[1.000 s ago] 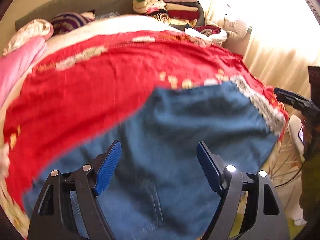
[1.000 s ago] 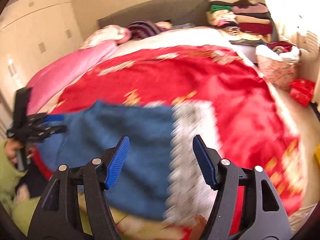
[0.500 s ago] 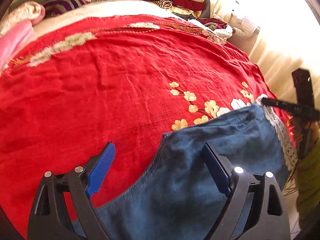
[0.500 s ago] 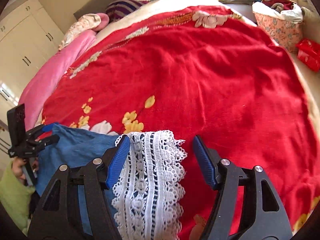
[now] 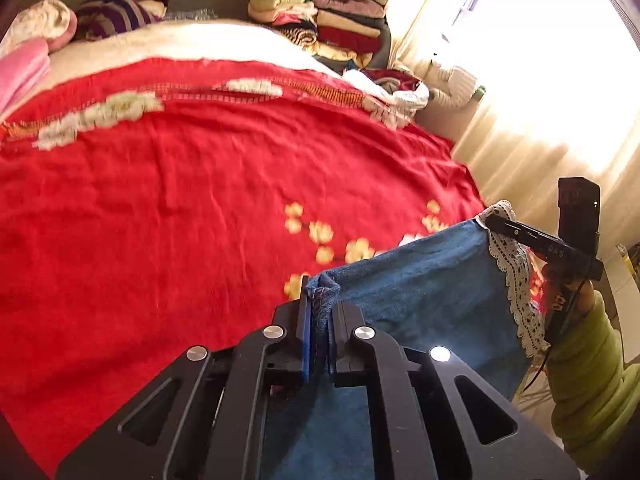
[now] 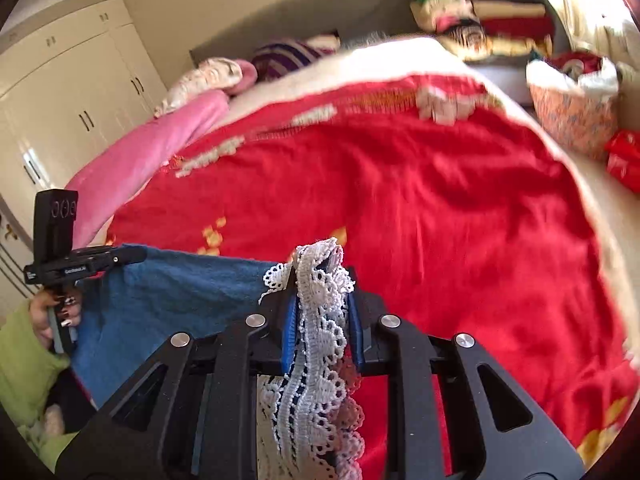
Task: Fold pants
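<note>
Now the left gripper (image 5: 318, 320), at the lower centre of the left wrist view, has its blue pads pressed together on a bunched corner of the blue pants (image 5: 424, 292). From there the denim stretches toward the right of the frame, where the right gripper (image 5: 490, 222) pinches the far end by its white lace trim (image 5: 516, 280); a hand in a green sleeve (image 5: 592, 376) holds that tool at the right edge.

In the right wrist view, the right gripper (image 6: 322, 316) sits at the lower centre, its jaws closing with the lace trim (image 6: 316, 344) bunched between the pads and already pinched there. The pants (image 6: 176, 300) run off to the left of the frame to the left gripper (image 6: 132, 256), held by a hand (image 6: 52, 312) at the lower left edge.

The garment hangs taut between the two tools above the near edge of a red bedspread (image 5: 180, 208) with pale flowers. A pink blanket (image 6: 152, 168) lies at the left of the bed, and folded clothes (image 5: 328, 20) are stacked at the top of the frame.
</note>
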`<state>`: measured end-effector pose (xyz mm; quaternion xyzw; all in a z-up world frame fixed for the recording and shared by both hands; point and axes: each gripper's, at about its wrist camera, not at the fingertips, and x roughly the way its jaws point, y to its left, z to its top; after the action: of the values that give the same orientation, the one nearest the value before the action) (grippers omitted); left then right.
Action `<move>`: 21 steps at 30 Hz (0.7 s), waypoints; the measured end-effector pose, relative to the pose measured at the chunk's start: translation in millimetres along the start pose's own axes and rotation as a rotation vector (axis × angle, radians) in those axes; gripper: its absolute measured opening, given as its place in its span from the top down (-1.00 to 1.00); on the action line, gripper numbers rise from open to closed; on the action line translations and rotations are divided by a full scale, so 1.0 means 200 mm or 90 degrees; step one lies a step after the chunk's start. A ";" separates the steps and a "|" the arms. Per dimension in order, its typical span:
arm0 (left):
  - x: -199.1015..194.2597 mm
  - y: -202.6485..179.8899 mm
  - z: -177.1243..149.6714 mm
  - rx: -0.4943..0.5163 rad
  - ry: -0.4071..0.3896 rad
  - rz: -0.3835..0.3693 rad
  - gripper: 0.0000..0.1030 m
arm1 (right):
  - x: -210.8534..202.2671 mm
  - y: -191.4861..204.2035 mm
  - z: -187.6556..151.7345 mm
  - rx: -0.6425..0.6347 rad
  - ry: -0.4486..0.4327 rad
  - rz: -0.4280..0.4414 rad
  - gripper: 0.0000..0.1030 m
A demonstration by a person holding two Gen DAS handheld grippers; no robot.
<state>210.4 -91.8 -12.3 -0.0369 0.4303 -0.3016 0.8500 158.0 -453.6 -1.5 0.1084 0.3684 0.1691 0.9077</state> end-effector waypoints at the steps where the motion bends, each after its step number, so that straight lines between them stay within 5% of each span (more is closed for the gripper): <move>1: 0.00 0.00 0.02 0.000 -0.003 0.006 0.90 | 0.00 0.00 0.02 -0.006 0.000 -0.005 0.72; 7: 0.15 0.05 0.00 -0.005 0.024 0.055 0.89 | 0.22 -0.03 0.09 -0.037 0.058 -0.063 0.70; 12: 0.23 0.12 -0.05 -0.020 0.036 0.064 0.70 | 0.35 -0.04 0.04 -0.061 0.100 -0.121 0.53; 14: 0.20 0.12 -0.04 -0.012 0.032 0.075 0.50 | 0.32 -0.06 0.04 -0.056 0.097 -0.138 0.29; 21: -0.03 0.09 -0.06 0.005 -0.004 0.114 -0.11 | 0.05 -0.02 0.03 -0.025 0.029 -0.152 0.19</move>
<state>207.6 -70.9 -20.7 0.0042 0.4284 -0.2259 0.8749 169.4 -452.6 -5.6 0.0422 0.3958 0.0690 0.9148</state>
